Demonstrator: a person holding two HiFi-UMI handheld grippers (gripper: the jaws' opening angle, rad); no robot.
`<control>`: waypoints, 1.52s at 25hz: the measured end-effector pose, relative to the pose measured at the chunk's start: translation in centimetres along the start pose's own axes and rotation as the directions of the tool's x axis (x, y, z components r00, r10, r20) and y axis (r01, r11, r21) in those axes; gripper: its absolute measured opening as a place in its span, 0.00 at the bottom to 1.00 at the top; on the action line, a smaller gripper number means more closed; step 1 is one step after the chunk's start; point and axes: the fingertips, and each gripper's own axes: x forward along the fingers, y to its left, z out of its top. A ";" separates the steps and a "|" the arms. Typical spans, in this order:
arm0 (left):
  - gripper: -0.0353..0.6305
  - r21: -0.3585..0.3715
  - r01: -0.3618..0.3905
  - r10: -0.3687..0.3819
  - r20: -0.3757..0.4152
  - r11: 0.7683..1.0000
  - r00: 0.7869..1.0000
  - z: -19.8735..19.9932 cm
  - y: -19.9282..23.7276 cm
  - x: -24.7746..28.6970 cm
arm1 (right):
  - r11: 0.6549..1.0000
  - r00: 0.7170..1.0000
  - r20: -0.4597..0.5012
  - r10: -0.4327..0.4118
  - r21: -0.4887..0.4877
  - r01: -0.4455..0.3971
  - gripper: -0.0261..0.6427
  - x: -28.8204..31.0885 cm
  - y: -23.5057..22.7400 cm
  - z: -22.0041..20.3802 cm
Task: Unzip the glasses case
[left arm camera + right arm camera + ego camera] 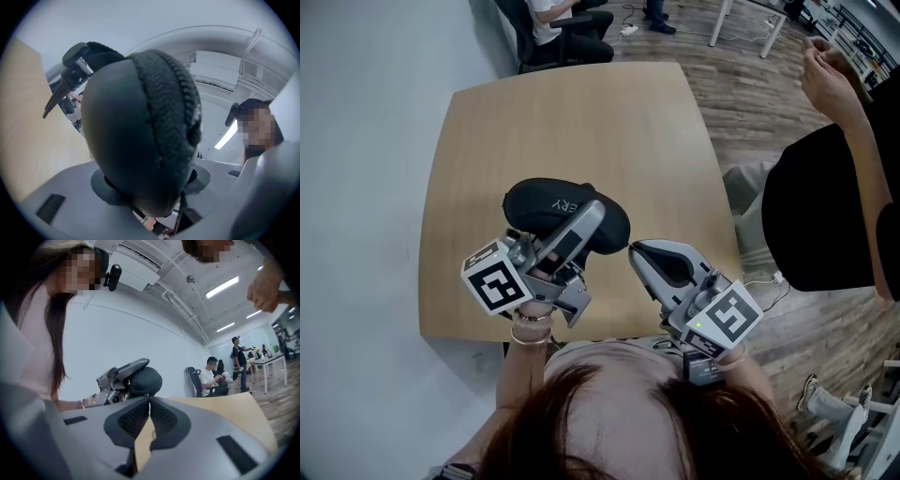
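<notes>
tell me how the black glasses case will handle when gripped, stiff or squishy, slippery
Probably stiff: the glasses case shows no dent where the left tool clamps it. Its smooth rounded shell may twist or slip when the zip is pulled. Likely light, since one tool holds it by an end.

Left claw (584, 228): you held its jaws wide apart, clamped on the glasses case (546, 201), tips tilted slightly upward. Right claw (636, 253): you held it level just beside the left, jaws closed tip to tip, empty.
</notes>
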 end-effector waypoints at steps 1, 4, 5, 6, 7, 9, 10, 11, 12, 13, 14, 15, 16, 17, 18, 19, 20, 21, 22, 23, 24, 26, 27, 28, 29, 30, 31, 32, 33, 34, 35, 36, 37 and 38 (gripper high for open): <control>0.43 -0.001 0.000 0.000 -0.003 1.000 1.000 -0.1 0.0 0.0 | 1.000 1.000 0.000 -0.001 0.002 0.001 0.06 0.0 -0.1 0.0; 0.43 0.000 0.004 -0.004 -0.013 1.000 1.000 -0.2 0.1 0.0 | 1.000 1.000 -0.002 -0.005 -0.002 0.005 0.06 0.0 -0.3 -0.1; 0.43 0.000 0.005 -0.005 -0.016 1.000 1.000 -0.2 0.1 0.0 | 1.000 1.000 -0.002 -0.006 -0.004 0.006 0.06 0.0 -0.3 -0.1; 0.43 0.001 0.007 -0.007 -0.020 1.000 1.000 -0.3 0.1 0.0 | 1.000 1.000 -0.002 -0.008 -0.006 0.008 0.06 0.0 -0.4 -0.2; 0.43 0.002 0.008 -0.008 -0.023 1.000 1.000 -0.3 0.1 0.0 | 1.000 1.000 -0.002 -0.009 -0.007 0.009 0.06 0.0 -0.4 -0.2; 0.43 0.002 0.008 -0.008 -0.028 1.000 1.000 -0.4 0.2 0.0 | 1.000 1.000 -0.001 -0.010 -0.008 0.010 0.06 0.0 -0.6 -0.3; 0.43 0.001 0.008 -0.008 -0.031 1.000 0.999 -0.5 0.2 0.0 | 1.000 1.000 -0.001 -0.010 -0.010 0.010 0.06 0.0 -0.6 -0.3; 0.43 0.001 0.008 -0.008 -0.034 1.000 0.999 -0.5 0.2 0.0 | 1.000 1.000 -0.002 -0.010 -0.011 0.010 0.06 0.0 -0.6 -0.3; 0.43 0.000 0.009 -0.009 -0.038 1.000 0.999 -0.6 0.2 0.0 | 1.000 1.000 -0.003 -0.010 -0.012 0.010 0.06 0.0 -0.7 -0.4; 0.43 0.000 0.010 -0.010 -0.043 1.000 0.999 -0.7 0.2 0.1 | 1.000 1.000 -0.005 -0.012 -0.013 0.012 0.06 -0.1 -0.7 -0.4; 0.43 0.000 0.012 -0.012 -0.048 1.000 0.999 -0.8 0.2 0.1 | 1.000 1.000 -0.006 -0.014 -0.014 0.014 0.06 -0.1 -0.7 -0.5; 0.43 0.001 0.014 -0.014 -0.054 1.000 0.998 -0.9 0.1 0.1 | 1.000 1.000 -0.007 -0.015 -0.015 0.015 0.06 -0.2 -0.8 -0.5; 0.43 0.001 0.016 -0.016 -0.060 1.000 0.998 -1.0 0.1 0.1 | 1.000 1.000 -0.006 -0.016 -0.015 0.016 0.06 -0.2 -0.9 -0.5; 0.43 0.001 0.018 -0.018 -0.064 1.000 0.998 -1.1 0.1 0.1 | 1.000 1.000 -0.006 -0.016 -0.016 0.016 0.06 -0.3 -0.9 -0.5; 0.43 0.000 0.020 -0.020 -0.067 1.000 0.998 -1.1 0.0 0.1 | 1.000 1.000 -0.006 -0.016 -0.017 0.016 0.06 -0.2 -1.0 -0.5; 0.43 -0.001 0.022 -0.022 -0.070 1.000 0.997 -1.1 0.0 0.1 | 1.000 1.000 -0.006 -0.016 -0.018 0.016 0.06 -0.2 -1.0 -0.5; 0.43 -0.002 0.024 -0.024 -0.074 1.000 0.997 -1.1 0.0 0.1 | 1.000 1.000 -0.006 -0.017 -0.020 0.017 0.06 -0.2 -1.0 -0.5; 0.43 -0.001 0.026 -0.026 -0.078 1.000 0.997 -1.2 -0.1 0.2 | 1.000 1.000 -0.006 -0.019 -0.023 0.019 0.06 -0.3 -1.0 -0.4; 0.43 0.000 0.028 -0.028 -0.083 1.000 0.996 -1.2 -0.1 0.2 | 0.999 1.000 -0.006 -0.021 -0.026 0.021 0.06 -0.3 -1.1 -0.4; 0.43 0.001 0.030 -0.030 -0.087 1.000 0.996 -1.3 -0.1 0.3 | 0.999 1.000 -0.006 -0.022 -0.028 0.022 0.06 -0.3 -1.2 -0.4; 0.43 0.001 0.031 -0.031 -0.091 1.000 0.995 -1.4 -0.1 0.3 | 0.999 1.000 -0.006 -0.023 -0.030 0.023 0.06 -0.4 -1.2 -0.4; 0.43 0.000 0.034 -0.034 -0.102 0.999 0.994 -1.5 -0.1 0.3 | 0.999 1.000 -0.008 -0.023 -0.032 0.022 0.06 -0.3 -1.3 -0.5; 0.43 0.002 0.035 -0.035 -0.109 0.999 0.993 -1.5 -0.1 0.3 | 0.999 1.000 -0.009 -0.023 -0.034 0.022 0.06 -0.3 -1.3 -0.5; 0.43 0.004 0.036 -0.036 -0.116 0.999 0.993 -1.6 -0.2 0.3 | 0.999 1.000 -0.011 -0.023 -0.037 0.023 0.07 -0.3 -1.2 -0.6; 0.43 0.006 0.038 -0.037 -0.124 0.999 0.992 -1.7 -0.2 0.3 | 0.999 1.000 -0.013 -0.024 -0.040 0.024 0.06 -0.3 -1.2 -0.6; 0.43 0.008 0.040 -0.038 -0.131 0.999 0.991 -1.7 -0.3 0.3 | 0.999 1.000 -0.015 -0.026 -0.041 0.025 0.06 -0.3 -1.2 -0.6; 0.43 0.008 0.041 -0.040 -0.138 0.999 0.990 -1.8 -0.3 0.4 | 0.999 0.999 -0.016 -0.028 -0.041 0.028 0.07 -0.3 -1.3 -0.6; 0.43 0.008 0.043 -0.041 -0.143 0.999 0.989 -1.9 -0.3 0.4 | 0.999 0.999 -0.016 -0.030 -0.041 0.029 0.07 -0.3 -1.3 -0.7; 0.43 0.007 0.044 -0.043 -0.147 0.999 0.988 -2.0 -0.3 0.4 | 0.999 0.999 -0.017 -0.030 -0.042 0.030 0.07 -0.3 -1.4 -0.7; 0.43 0.007 0.046 -0.044 -0.152 0.999 0.987 -2.0 -0.3 0.4 | 0.999 0.999 -0.018 -0.030 -0.044 0.029 0.06 -0.3 -1.3 -0.7; 0.43 0.008 0.048 -0.046 -0.157 0.999 0.987 -2.1 -0.3 0.3 | 0.998 0.999 -0.020 -0.030 -0.047 0.029 0.07 -0.4 -1.3 -0.8; 0.43 0.010 0.050 -0.048 -0.163 0.999 0.985 -2.2 -0.3 0.3 | 0.998 0.999 -0.022 -0.030 -0.050 0.029 0.07 -0.4 -1.2 -0.9; 0.43 0.012 0.052 -0.049 -0.169 0.999 0.984 -2.2 -0.4 0.3 | 0.998 0.999 -0.023 -0.030 -0.053 0.029 0.07 -0.4 -1.2 -0.9; 0.43 0.014 0.054 -0.051 -0.176 0.998 0.983 -2.3 -0.4 0.3 | 0.998 0.999 -0.023 -0.031 -0.054 0.030 0.07 -0.4 -1.2 -1.0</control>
